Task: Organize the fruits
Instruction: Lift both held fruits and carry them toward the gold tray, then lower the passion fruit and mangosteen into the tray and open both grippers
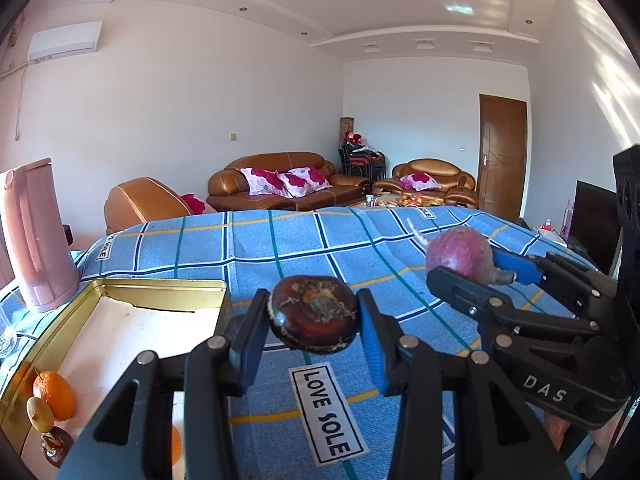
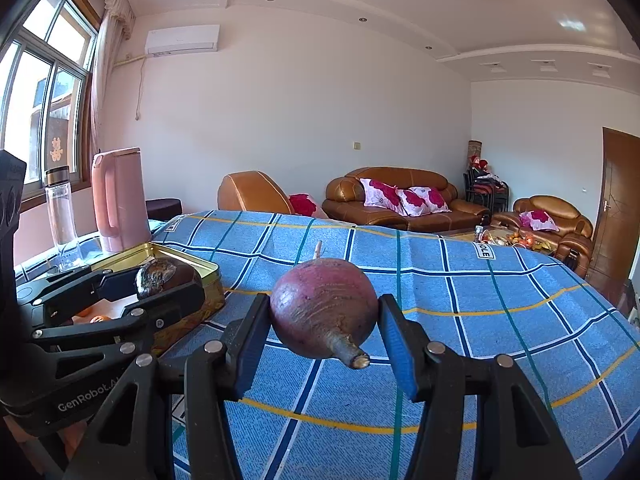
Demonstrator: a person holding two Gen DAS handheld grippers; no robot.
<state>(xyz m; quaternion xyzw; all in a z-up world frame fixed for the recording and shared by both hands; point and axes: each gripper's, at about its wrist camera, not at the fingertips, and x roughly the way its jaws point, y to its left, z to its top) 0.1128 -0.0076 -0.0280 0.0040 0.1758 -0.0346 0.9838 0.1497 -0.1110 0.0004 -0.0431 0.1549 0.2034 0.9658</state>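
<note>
My left gripper (image 1: 314,322) is shut on a dark brown, flattened round fruit (image 1: 314,318) and holds it above the blue checked cloth, just right of a gold tin tray (image 1: 160,290). The tray holds an orange (image 1: 54,394) and a small yellowish fruit (image 1: 39,414) at its near left. My right gripper (image 2: 324,326) is shut on a purple-red round fruit with a stub stem (image 2: 324,308), held above the cloth. In the left wrist view the right gripper (image 1: 472,268) is at the right. In the right wrist view the left gripper (image 2: 168,280) is over the tray (image 2: 208,284).
A pink kettle (image 1: 34,232) stands behind the tray, with a clear bottle (image 2: 60,216) beside it. The blue checked cloth (image 2: 460,300) covers the table, which ends at its far edge before brown sofas (image 2: 392,200).
</note>
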